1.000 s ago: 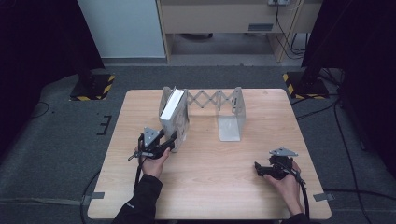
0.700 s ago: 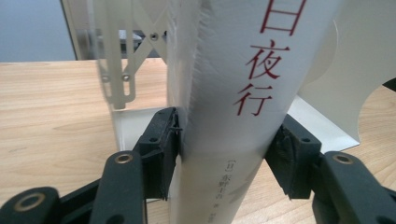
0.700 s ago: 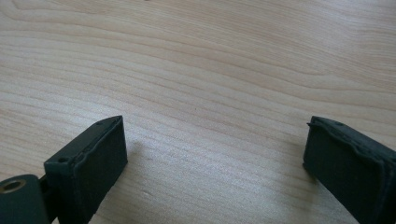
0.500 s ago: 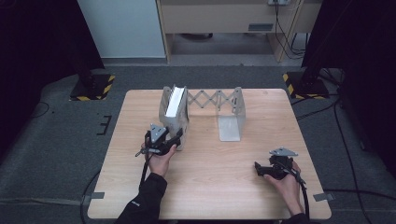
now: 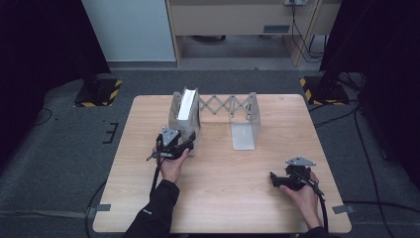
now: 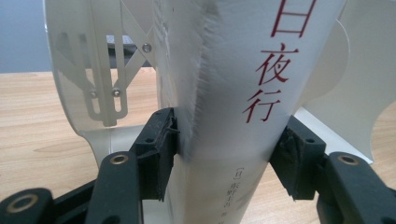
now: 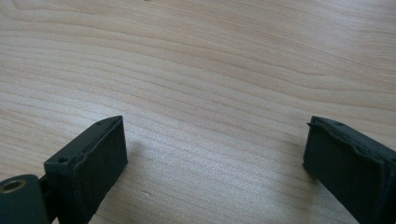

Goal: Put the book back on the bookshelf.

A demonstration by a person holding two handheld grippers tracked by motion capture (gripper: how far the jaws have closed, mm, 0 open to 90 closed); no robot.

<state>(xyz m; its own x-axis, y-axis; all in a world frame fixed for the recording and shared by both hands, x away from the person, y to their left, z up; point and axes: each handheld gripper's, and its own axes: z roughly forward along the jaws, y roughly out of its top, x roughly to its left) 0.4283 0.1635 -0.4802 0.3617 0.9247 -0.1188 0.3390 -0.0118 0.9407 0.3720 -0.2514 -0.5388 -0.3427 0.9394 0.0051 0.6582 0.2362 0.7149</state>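
The book [image 5: 187, 106] stands upright in the left end of the rack [image 5: 247, 111], at the back of the table [image 5: 233, 198], its spine facing me. My left gripper [image 5: 190, 144] has it low on the spine. In the left gripper view the jaws have just been opening a little, yet both pads look to lie against the book's sides, so I read a narrow, light hold on it. My right gripper [image 5: 277, 179] rests near the front right corner, well apart from the rack, with its jaws wide and nothing between them. I judge the shelving nearly done: the book sits in its slot. What's left is to let go fully and back the left hand out without tipping it.
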